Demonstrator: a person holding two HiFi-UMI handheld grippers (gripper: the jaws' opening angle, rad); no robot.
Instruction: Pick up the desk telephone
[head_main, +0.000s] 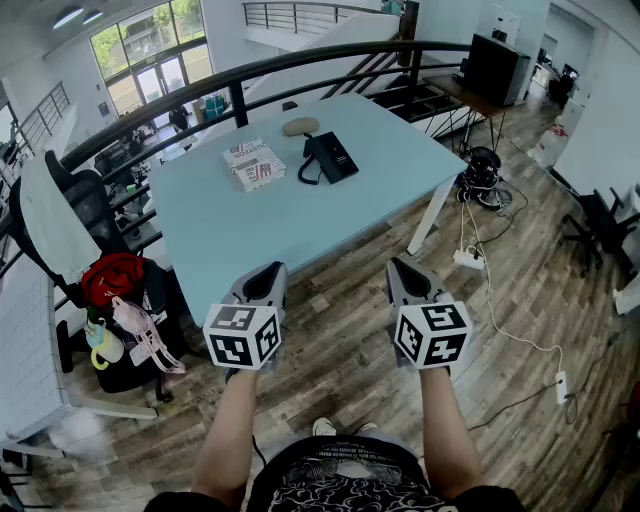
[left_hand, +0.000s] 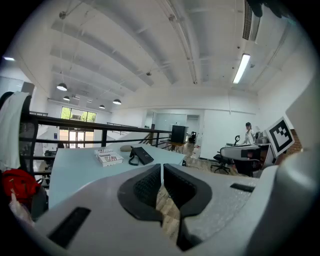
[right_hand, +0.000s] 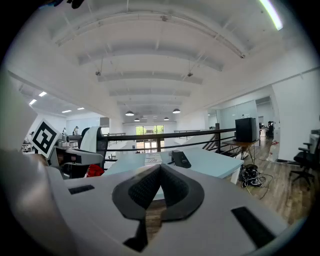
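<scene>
A black desk telephone (head_main: 330, 156) with a curled cord lies near the far edge of a pale blue table (head_main: 300, 215). It also shows small in the left gripper view (left_hand: 140, 155) and in the right gripper view (right_hand: 181, 159). My left gripper (head_main: 270, 280) is shut and empty, held over the wooden floor just short of the table's near edge. To its right my right gripper (head_main: 402, 272) is likewise shut, with nothing in it. Both point toward the table, well short of the phone. Close up, the left jaws (left_hand: 162, 172) and right jaws (right_hand: 160, 174) meet.
A stack of printed boxes (head_main: 253, 164) and a tan round object (head_main: 300, 126) lie beside the phone. A black railing (head_main: 240, 80) runs behind the table. An office chair with red bags (head_main: 115, 300) stands at left. Cables and a power strip (head_main: 468, 258) lie on the floor at right.
</scene>
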